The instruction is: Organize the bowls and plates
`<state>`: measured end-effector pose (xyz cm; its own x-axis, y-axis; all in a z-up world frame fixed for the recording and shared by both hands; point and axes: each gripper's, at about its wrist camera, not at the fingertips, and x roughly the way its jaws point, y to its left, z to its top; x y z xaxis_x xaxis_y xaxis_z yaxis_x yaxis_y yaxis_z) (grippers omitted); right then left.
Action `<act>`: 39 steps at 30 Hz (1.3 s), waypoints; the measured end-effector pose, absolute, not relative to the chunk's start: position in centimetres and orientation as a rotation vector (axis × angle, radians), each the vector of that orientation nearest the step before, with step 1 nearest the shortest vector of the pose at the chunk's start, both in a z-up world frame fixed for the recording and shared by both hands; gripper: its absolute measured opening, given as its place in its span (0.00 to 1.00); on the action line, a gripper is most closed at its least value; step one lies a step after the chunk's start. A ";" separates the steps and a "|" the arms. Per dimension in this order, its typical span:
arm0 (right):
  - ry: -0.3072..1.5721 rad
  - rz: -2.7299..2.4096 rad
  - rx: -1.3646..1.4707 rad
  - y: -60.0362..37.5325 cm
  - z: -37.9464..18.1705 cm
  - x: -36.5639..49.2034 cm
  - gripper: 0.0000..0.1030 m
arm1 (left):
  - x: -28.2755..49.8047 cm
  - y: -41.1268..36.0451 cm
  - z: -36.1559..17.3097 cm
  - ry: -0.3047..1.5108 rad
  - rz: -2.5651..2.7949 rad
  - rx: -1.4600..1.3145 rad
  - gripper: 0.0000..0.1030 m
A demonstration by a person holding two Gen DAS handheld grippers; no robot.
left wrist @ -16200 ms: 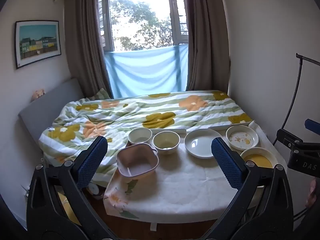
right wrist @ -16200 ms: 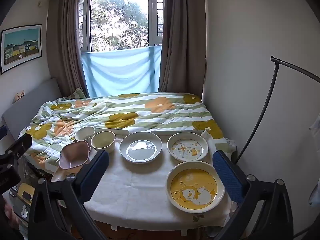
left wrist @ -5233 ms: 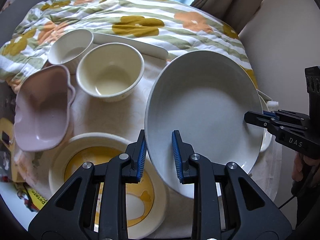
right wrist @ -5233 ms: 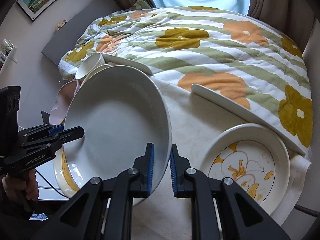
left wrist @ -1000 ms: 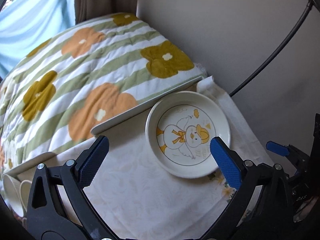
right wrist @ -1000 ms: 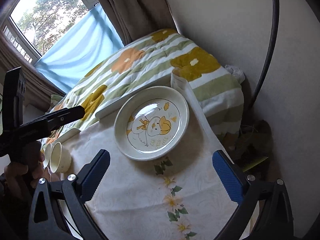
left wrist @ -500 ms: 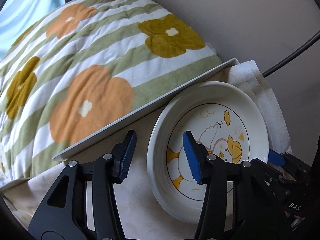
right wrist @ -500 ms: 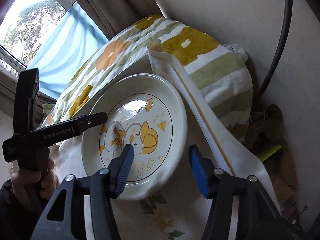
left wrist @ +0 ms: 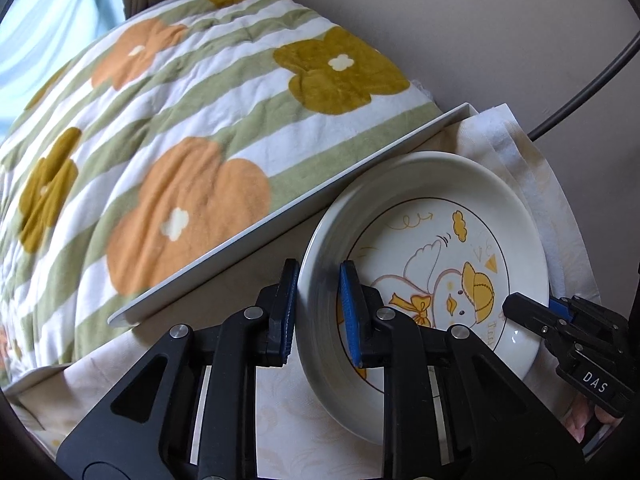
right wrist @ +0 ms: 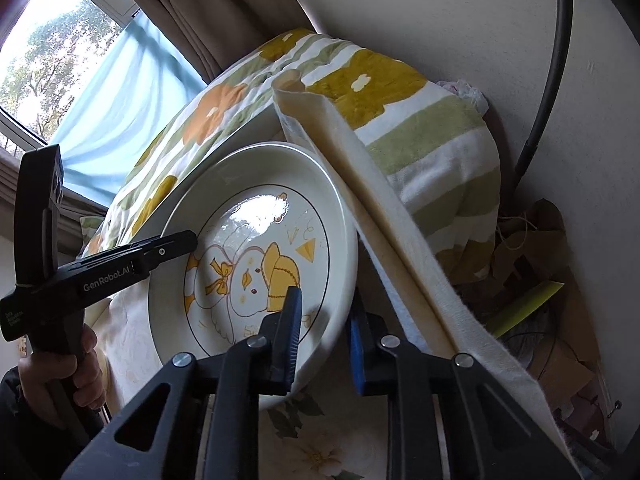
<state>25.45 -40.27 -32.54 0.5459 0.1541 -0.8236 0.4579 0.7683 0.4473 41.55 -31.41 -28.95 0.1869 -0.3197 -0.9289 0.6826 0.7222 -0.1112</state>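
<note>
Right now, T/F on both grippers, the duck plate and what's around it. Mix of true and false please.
1. The left gripper straddles the plate rim. True.
2. The right gripper hangs clear of the plate. False: its fingers sit either side of the opposite rim.
3. The plate shows a bear. False: a duck in a yellow cap.
4. A flowered blanket lies behind the plate. True.
5. The plate holds food. False: it is empty.
</note>
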 end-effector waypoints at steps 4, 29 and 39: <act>0.994 -0.183 0.698 -40.5 -32.3 25.4 0.19 | 41.4 -31.3 -28.8 1.192 -0.723 0.362 0.18; 0.914 0.110 0.530 -31.4 -20.0 20.9 0.19 | 29.1 -14.3 -14.7 1.055 -0.577 0.166 0.18; 1.013 0.234 0.506 -21.0 -21.4 16.6 0.19 | 20.8 -1.2 -16.5 1.114 -0.442 0.069 0.18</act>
<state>16.55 -20.96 -21.43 0.5173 0.4140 -0.7490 0.0437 0.8613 0.5062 20.82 -1.17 -16.46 0.3639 -0.3093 -0.8786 0.3770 0.9115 -0.1648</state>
